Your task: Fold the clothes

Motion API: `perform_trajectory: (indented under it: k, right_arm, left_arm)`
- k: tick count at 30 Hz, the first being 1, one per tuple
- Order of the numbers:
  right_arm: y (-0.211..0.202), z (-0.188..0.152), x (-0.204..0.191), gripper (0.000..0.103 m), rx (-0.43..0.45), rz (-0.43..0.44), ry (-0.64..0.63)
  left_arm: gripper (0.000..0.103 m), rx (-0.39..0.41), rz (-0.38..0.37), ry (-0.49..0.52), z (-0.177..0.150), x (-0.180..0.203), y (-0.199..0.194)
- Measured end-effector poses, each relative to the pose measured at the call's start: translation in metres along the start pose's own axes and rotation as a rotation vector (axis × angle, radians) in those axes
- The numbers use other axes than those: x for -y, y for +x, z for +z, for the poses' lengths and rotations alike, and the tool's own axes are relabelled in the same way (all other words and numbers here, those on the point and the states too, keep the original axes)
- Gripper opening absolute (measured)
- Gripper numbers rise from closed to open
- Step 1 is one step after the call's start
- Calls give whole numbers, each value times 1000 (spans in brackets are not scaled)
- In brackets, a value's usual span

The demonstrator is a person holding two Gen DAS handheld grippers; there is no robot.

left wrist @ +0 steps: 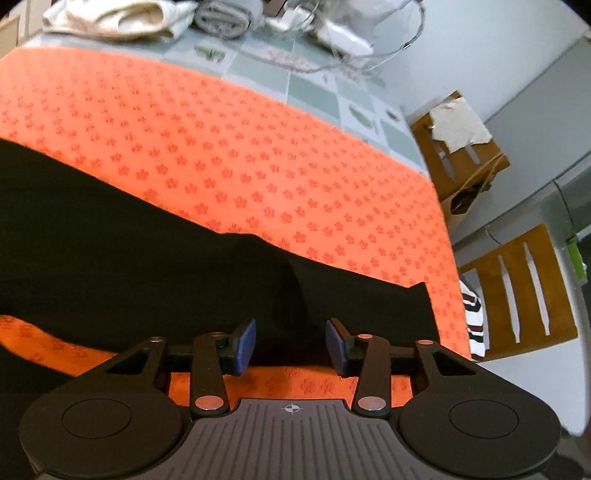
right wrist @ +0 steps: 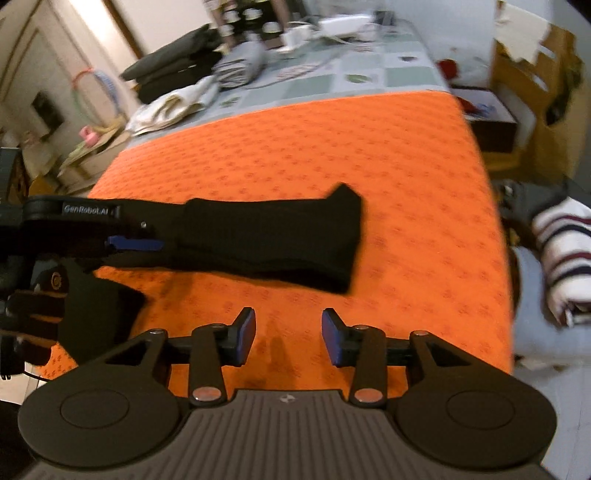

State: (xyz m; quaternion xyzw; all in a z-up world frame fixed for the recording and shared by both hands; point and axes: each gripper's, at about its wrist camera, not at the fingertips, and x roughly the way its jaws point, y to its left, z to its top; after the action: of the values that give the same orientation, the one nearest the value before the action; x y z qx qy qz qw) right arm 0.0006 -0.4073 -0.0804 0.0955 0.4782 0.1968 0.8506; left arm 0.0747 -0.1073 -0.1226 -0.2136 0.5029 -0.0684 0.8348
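Note:
A black garment (right wrist: 269, 240) lies folded into a long strip across the orange flower-patterned mat (right wrist: 369, 155). In the left wrist view the same black garment (left wrist: 147, 251) fills the lower left. My left gripper (left wrist: 291, 345) hovers over its near edge, blue pads apart and not pressing on the cloth. From the right wrist view, one blue finger (right wrist: 136, 243) of the left gripper shows at the strip's left end. My right gripper (right wrist: 288, 336) is open over bare mat, just short of the garment, with nothing between its fingers.
Folded cream cloth (left wrist: 110, 18), a grey roll (left wrist: 225, 18) and white cables (left wrist: 343, 37) crowd the table's far end, with a dark folded pile (right wrist: 173, 70). Wooden chairs (left wrist: 517, 288) stand off the right edge. A striped garment (right wrist: 561, 251) lies there.

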Motion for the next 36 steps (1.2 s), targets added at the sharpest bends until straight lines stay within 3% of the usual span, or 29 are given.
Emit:
perform_trajectory:
  k: [5,10,21,36]
  right_arm:
    - [-11,-8,18,46,6,-33,42]
    - [-17,-11,26,48,9,-46,58]
    - [-11,-2,11,48,10,-35,38]
    - [23,4,-87,48,21,-36,72]
  left_arm:
    - [39,-40,30,-5,6,7,20]
    - [4,-16,38,38,2,15,27]
    - [3,169,111,167,21,2,-38]
    - [4,195,231,186,77,-155,-131]
